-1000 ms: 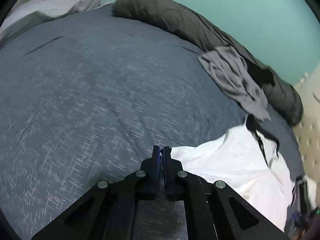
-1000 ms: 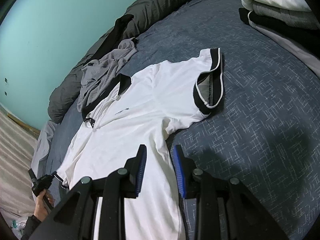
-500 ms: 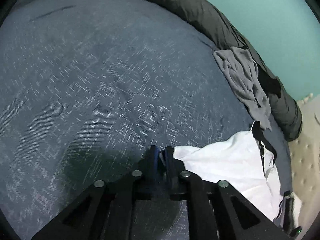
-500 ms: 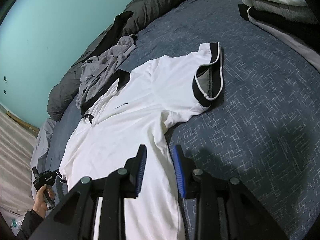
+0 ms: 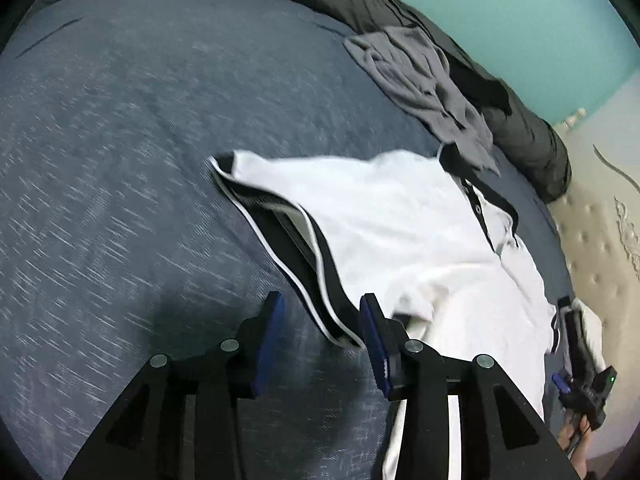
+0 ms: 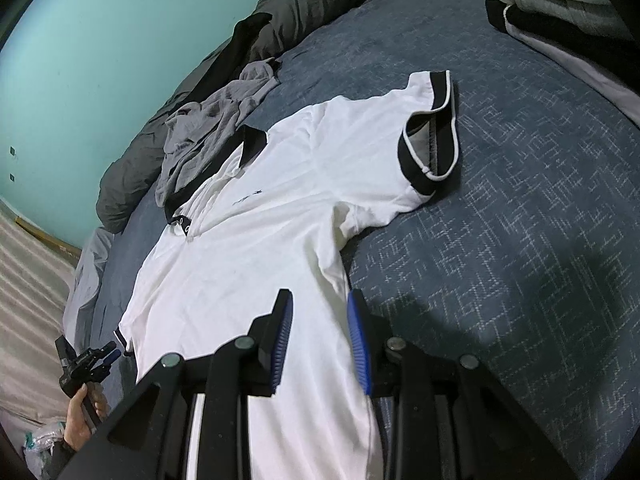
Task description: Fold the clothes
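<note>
White polo shirt (image 6: pixel 256 248) spread flat, front up, on the blue bed cover (image 6: pixel 520 280). Nearest the shirt's hem, right hand-held gripper (image 6: pixel 320 336) spread wide over the side edge, clamping nothing. Left hand-held gripper (image 5: pixel 322 332) likewise gaping, empty, poised just beside the black-trimmed sleeve cuff (image 5: pixel 288 240), cuff end lying between the blue pads (image 5: pixel 270 336) without visible contact. Past the shirt's black collar (image 6: pixel 252 140), crumpled grey garment (image 6: pixel 216 128), touching the collar. Beyond that, dark grey duvet roll (image 6: pixel 288 12) along the teal wall (image 6: pixel 100 40). Off beyond the sleeve, folded stack of clothes (image 6: pixel 552 4).
</note>
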Demonstrator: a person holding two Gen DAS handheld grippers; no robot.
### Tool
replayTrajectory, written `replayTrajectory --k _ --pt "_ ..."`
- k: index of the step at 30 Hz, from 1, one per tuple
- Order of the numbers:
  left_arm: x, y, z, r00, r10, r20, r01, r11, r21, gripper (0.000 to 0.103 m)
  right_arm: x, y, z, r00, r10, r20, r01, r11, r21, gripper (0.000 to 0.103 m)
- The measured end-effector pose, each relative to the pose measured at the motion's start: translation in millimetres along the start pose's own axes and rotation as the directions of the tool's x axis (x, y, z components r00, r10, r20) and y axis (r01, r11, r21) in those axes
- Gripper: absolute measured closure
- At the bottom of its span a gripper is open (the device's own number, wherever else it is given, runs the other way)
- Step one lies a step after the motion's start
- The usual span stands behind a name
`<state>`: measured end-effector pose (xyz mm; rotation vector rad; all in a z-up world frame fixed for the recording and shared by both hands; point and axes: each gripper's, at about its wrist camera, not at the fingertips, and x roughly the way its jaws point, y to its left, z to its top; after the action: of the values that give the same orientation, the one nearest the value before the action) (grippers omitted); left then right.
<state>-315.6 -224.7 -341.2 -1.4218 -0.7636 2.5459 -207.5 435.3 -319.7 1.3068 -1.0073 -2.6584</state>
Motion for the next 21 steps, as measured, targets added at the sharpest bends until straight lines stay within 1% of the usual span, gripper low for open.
replayTrajectory --k 3,4,5,6,7,9,12,15,21 --pt "8.4 -8.4 -7.9 0.999 -0.017 -0.027 0.018 0.999 0.026 0.061 -3.2 -1.0 0.0 1.000 -0.005 0.000 0.005 1.000 -0.002 0.068" --pt "11.2 -11.2 -10.6 0.999 -0.023 -0.036 0.024 0.999 0.035 0.070 -3.9 -1.6 0.0 1.000 -0.007 -0.001 0.007 1.000 -0.003 0.068" --pt "13.8 -14.0 -13.2 0.999 -0.028 -0.045 0.030 0.999 0.043 0.090 -4.6 -2.2 0.0 1.000 -0.009 -0.002 0.009 1.000 -0.003 0.068" --pt "14.0 -14.8 -14.7 0.998 -0.030 -0.048 0.032 0.998 0.051 0.098 -5.2 -3.2 -0.1 1.000 -0.011 -0.002 0.011 1.000 -0.002 0.068" --pt "14.2 -15.7 -16.2 0.998 -0.032 -0.051 0.035 0.998 0.058 0.102 -5.2 -3.9 0.2 1.000 -0.011 -0.002 0.011 1.000 -0.001 0.068" --pt "14.4 -17.3 -19.3 0.998 -0.035 -0.056 0.039 0.997 0.073 0.102 -4.8 -5.4 -0.3 1.000 -0.011 -0.004 0.011 1.000 0.003 0.068" --pt "5.7 -16.4 -21.2 0.998 -0.050 -0.036 0.053 0.996 0.071 0.102 -3.8 -7.7 -1.3 1.000 -0.010 -0.007 0.010 1.000 0.008 0.068" --pt "0.2 -12.8 -23.1 0.998 -0.059 -0.032 0.061 0.996 0.064 0.102 -2.6 -9.2 -2.6 1.000 -0.009 -0.011 0.009 1.000 0.011 0.068" --pt "10.5 -6.6 -37.8 0.994 -0.065 -0.093 0.067 0.997 0.026 0.103 -2.7 -9.4 -3.9 1.000 -0.006 -0.012 0.006 1.000 0.014 0.068"
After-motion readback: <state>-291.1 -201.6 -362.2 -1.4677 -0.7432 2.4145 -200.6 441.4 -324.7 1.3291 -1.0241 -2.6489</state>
